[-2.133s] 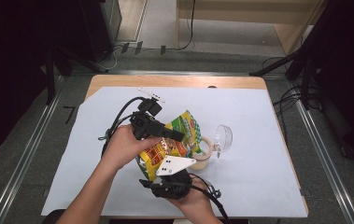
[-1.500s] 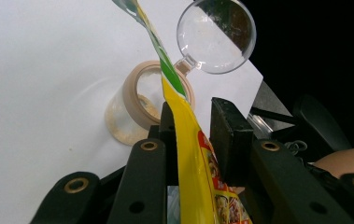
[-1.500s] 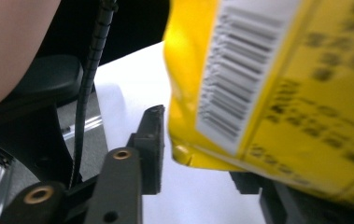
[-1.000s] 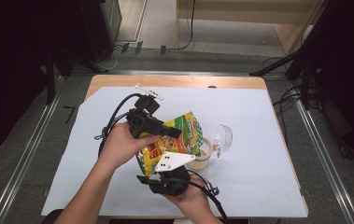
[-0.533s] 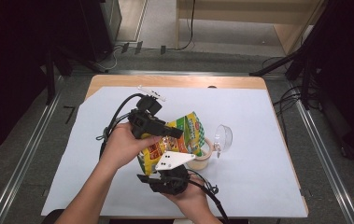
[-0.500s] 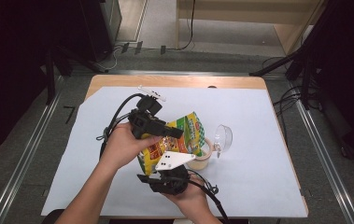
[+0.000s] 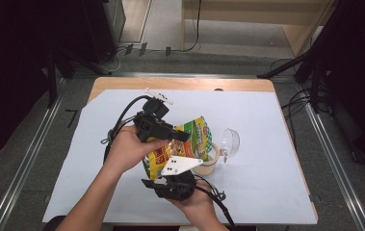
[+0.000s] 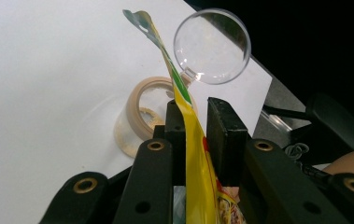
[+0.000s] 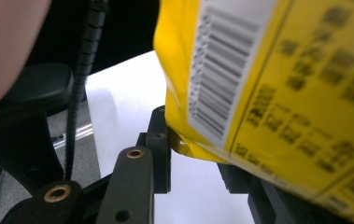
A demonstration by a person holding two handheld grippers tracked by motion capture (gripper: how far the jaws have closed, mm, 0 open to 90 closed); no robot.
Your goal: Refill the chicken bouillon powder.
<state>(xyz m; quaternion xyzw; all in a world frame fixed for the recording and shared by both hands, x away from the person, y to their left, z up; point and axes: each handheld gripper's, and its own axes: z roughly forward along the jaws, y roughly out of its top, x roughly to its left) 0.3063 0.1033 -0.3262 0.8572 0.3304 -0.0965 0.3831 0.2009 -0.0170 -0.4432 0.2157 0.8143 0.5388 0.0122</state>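
Even overhead light is washing the white worktop (image 7: 267, 125) bright, while the floor around it is sinking into darkness. Close up, the bag (image 9: 277, 84) is blurring out of focus, its print smearing. The lid (image 8: 212, 45) is catching soft glare.

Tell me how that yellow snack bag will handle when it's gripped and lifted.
The yellow snack bag is probably floppy: its thin top edge curls past the left tongs. Its glossy film looks slippery, so it may slide in a light pinch. It seems light, held up by its edges between the left and right tongs.
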